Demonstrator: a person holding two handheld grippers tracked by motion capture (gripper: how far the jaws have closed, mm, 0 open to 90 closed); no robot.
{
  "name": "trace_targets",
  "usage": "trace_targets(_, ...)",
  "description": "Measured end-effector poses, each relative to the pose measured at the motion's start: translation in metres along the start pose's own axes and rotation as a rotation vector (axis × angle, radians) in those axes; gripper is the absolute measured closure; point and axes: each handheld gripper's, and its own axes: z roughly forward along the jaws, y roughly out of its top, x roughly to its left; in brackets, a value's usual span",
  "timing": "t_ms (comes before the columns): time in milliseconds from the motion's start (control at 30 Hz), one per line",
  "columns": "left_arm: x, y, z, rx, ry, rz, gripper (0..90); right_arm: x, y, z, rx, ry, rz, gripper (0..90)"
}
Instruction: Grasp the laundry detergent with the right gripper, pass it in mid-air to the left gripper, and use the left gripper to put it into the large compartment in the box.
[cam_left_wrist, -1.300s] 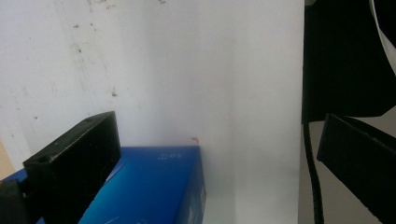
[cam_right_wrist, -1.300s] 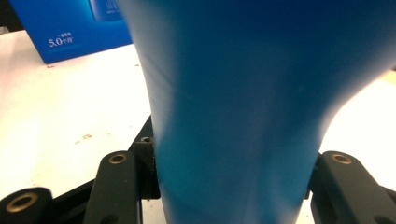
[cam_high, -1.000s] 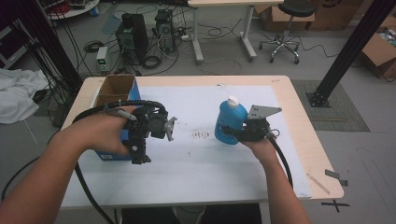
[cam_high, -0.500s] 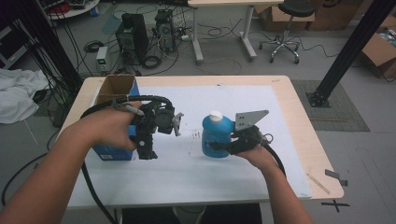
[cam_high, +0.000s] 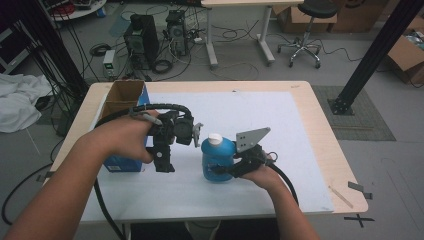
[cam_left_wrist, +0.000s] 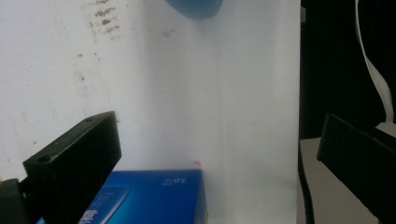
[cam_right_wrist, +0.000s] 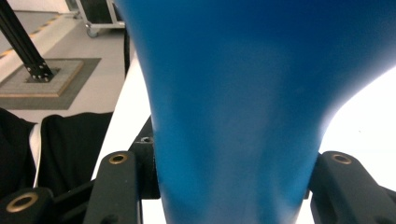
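Note:
A blue bottle (cam_high: 216, 159) with a white cap stands near the middle of the white mat (cam_high: 280, 130). My right gripper (cam_high: 231, 169) is shut on its lower body from the right. In the right gripper view the blue bottle (cam_right_wrist: 233, 107) sits squeezed between the two black jaws of that gripper (cam_right_wrist: 233, 186). My left gripper (cam_high: 164, 161) hangs just left of the bottle, pointing down over the mat beside a blue box (cam_high: 122, 161). Its jaws stand wide apart with nothing between them, so the left gripper (cam_left_wrist: 219, 135) is open above the blue box (cam_left_wrist: 154, 196), with the bottle (cam_left_wrist: 196, 7) farther off.
An open cardboard box (cam_high: 124, 95) sits at the table's far left corner, behind the blue box. Thick black cables trail from both grippers toward the near edge. Tape strips (cam_high: 360, 189) lie at the near right corner. Bare mat stretches to the right and far side.
The right gripper has carried the bottle leftward and nearer to the person, closer to the left gripper. The left gripper has barely shifted.

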Motion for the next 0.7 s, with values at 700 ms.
trace_targets(700,0.002,0.009,0.018,0.006,-0.04,-0.014,0.1,0.007,0.008,0.053,0.006,0.045,-0.024,46.0)
